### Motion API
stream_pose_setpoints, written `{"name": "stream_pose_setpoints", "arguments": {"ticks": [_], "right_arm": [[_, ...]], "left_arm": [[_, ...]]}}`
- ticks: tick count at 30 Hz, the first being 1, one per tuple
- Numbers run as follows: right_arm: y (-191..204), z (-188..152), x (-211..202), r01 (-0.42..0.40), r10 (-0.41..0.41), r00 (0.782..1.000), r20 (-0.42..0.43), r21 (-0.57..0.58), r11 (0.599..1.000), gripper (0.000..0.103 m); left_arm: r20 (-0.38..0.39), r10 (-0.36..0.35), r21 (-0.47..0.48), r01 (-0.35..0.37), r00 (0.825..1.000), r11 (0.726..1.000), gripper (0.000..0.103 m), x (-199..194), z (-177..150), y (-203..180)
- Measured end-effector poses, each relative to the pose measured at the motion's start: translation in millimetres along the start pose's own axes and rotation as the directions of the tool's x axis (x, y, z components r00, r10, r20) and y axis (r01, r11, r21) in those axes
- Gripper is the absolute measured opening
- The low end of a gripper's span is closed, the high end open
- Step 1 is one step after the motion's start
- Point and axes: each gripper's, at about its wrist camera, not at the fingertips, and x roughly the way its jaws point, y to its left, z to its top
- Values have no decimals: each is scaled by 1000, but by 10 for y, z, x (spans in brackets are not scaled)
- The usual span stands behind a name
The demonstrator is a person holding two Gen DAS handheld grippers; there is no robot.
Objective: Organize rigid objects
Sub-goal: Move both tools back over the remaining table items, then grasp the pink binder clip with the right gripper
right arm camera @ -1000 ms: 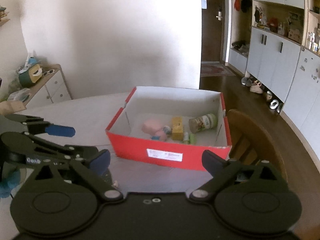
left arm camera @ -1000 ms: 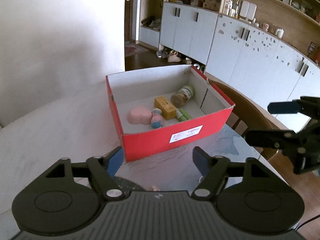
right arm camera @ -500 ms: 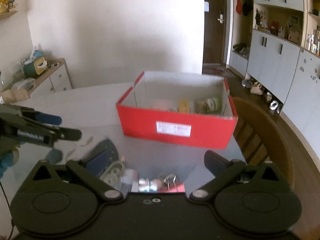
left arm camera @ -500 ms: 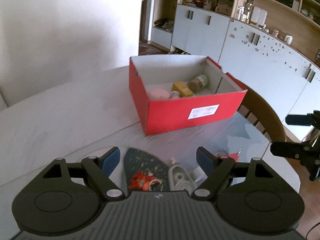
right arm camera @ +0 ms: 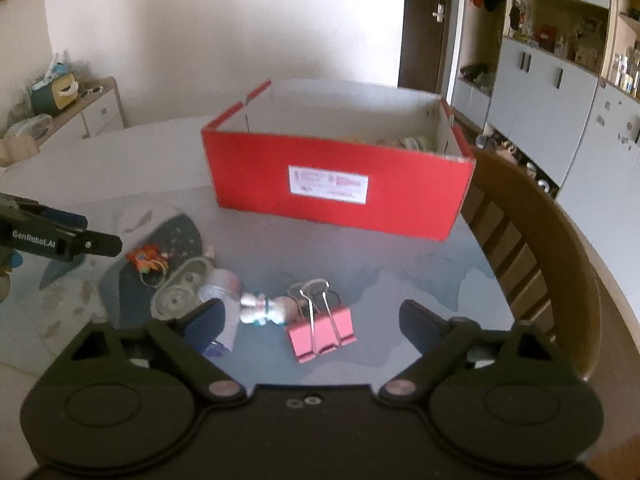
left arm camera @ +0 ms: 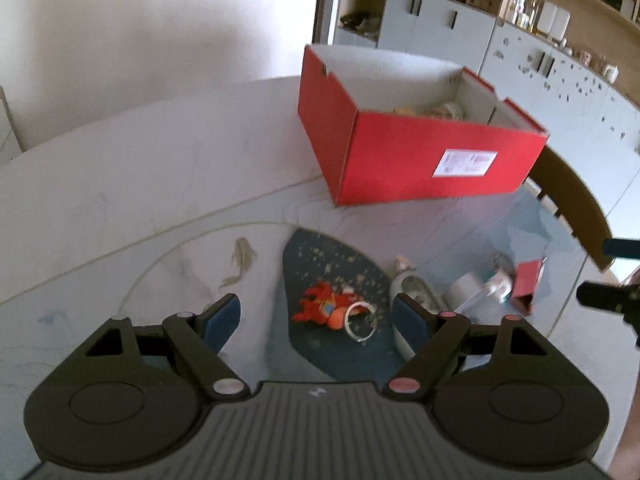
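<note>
On pale round surface [right arm camera: 400, 256]: open red cardboard box [right arm camera: 340, 188] at far side; pink binder clips [right arm camera: 322, 330], small figurine [right arm camera: 264, 308], red toy [left arm camera: 324, 306] near front. Left claw [left arm camera: 316, 316] spread, empty. Right claw [right arm camera: 310, 320] spread, jaws just narrowing, pinching nothing.

Both grippers lower over the table; loose items come into view

Both views now look across the red box [right arm camera: 340, 196] side-on, its contents nearly hidden. The left gripper [left arm camera: 316, 316] has dropped toward the red plush toy [left arm camera: 324, 306] and ring [left arm camera: 360, 318]; the right gripper [right arm camera: 308, 320], jaws just closing a little with nothing pressed between them, now frames the pink binder clips [right arm camera: 322, 330] at 12 o'clock, the small figurine [right arm camera: 262, 308] at 11.
</note>
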Motion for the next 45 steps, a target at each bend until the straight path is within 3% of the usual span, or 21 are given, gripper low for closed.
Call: {"name": "stream_pose_setpoints", "arguments": {"ticks": [13,25,29,34,37,45], "right_arm": [[-126,-123,407,-9,2,995,-100,-76,997,82],[-140,-143,627,-68,48,989,-136,-147,987,58],[-119,-126,669,-84,63,989,-137,-156,984,52],[-92,-120,694,-93,71,988,-138,-162,982,51],[-102,-120,691,-93,72,988,-135,-154,984,51],[-132,-118,620,-57,45,991,-122,-96,994,50]], "left_arm": [[-39,27,59,-24,999,998,83,401,-121,19],[-26,33,97,-31,999,995,83,526,-135,-47],[-7,18,135,-17,1000,991,68,523,-138,-98],[1,-6,170,6,1000,985,47,523,-118,-175],[3,-9,182,8,1000,983,41,527,-107,-209],[3,4,178,-5,1000,984,40,514,-88,-240]]}}
